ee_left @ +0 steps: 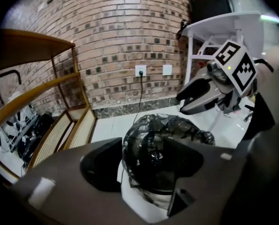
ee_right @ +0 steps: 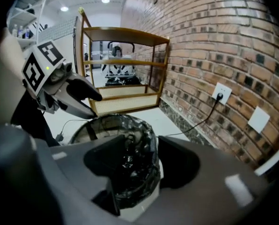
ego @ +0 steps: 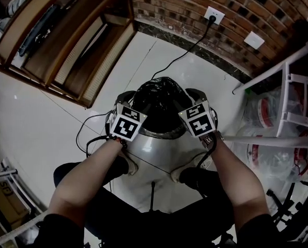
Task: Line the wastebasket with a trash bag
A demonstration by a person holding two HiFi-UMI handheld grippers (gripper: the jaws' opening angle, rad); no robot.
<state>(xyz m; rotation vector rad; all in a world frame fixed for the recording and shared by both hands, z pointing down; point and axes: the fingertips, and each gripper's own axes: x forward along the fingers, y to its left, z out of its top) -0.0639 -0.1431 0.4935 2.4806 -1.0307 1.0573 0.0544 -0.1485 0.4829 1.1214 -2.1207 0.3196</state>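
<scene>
- Head view: looking steeply down on the wastebasket (ego: 159, 149), standing on the floor (ego: 50, 112) just ahead of the feet. Finding the black trash bag (ego: 162, 99) already seated in its mouth and bulging over the rim. Judging the lining as mostly done, with perhaps only tucking or smoothing of the edge left. Holding the left gripper (ego: 124, 107) and right gripper (ego: 198, 105) at either side of that mouth, forearms reaching forward, both slanting downward.
- Left gripper view: holding the jaws of the left gripper (ee_left: 144, 163) wide apart and gripping nothing. Looking between them at the trash bag (ee_left: 163, 130) lying lower and beyond, clear of both pads, over the pale wall of the wastebasket (ee_left: 144, 205). Facing the right gripper (ee_left: 200, 97), hanging above the far side.
- Right gripper view: holding the jaws of the right gripper (ee_right: 142, 165) likewise wide apart and empty above the trash bag (ee_right: 130, 130). Facing the left gripper (ee_right: 78, 97) across the mouth.
</scene>
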